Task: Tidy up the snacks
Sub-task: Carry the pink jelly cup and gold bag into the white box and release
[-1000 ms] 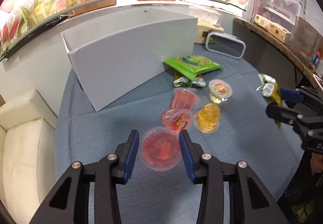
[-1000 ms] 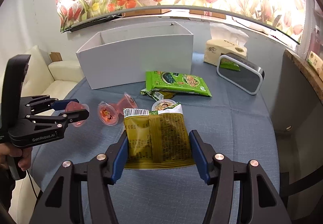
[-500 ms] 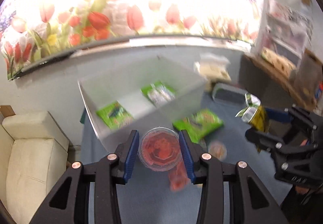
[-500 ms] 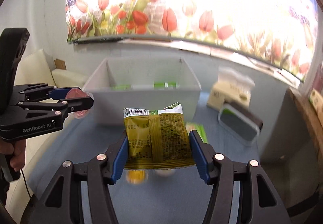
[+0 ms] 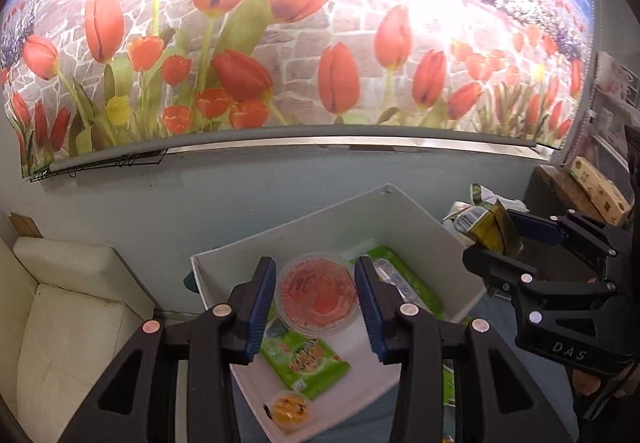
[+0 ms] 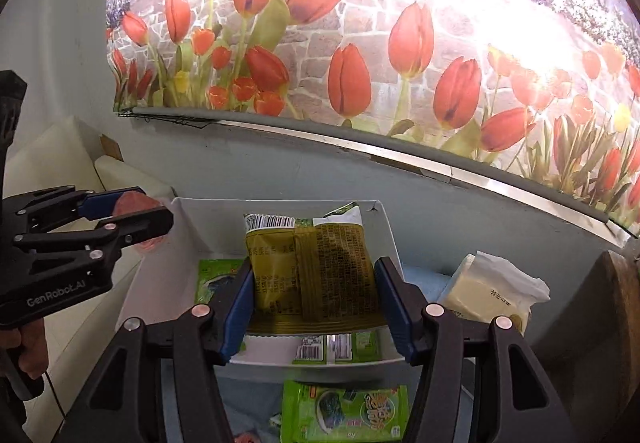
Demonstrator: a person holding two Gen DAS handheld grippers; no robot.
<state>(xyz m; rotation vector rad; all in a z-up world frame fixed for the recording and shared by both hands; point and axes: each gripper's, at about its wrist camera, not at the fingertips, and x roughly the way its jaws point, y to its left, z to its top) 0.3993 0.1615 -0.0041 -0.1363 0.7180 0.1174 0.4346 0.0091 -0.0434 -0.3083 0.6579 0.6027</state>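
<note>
My left gripper (image 5: 316, 295) is shut on a red jelly cup (image 5: 317, 293) and holds it above the open white box (image 5: 400, 219). My right gripper (image 6: 314, 293) is shut on an olive-yellow snack packet (image 6: 316, 271), also above the white box (image 6: 384, 227). The box holds green snack packets (image 5: 304, 359) and an orange jelly cup (image 5: 290, 409). The left gripper with the red cup (image 6: 132, 203) shows at the left of the right wrist view. The right gripper with its packet (image 5: 492, 231) shows at the right of the left wrist view.
A green seaweed packet (image 6: 346, 417) lies on the blue tablecloth in front of the box. A tissue pack (image 6: 488, 291) stands to the box's right. A white sofa (image 5: 60, 307) is at the left. A tulip mural wall is behind.
Both grippers have risen from the table and moved forward over the white box, each carrying its snack. The box interior has come into view.
</note>
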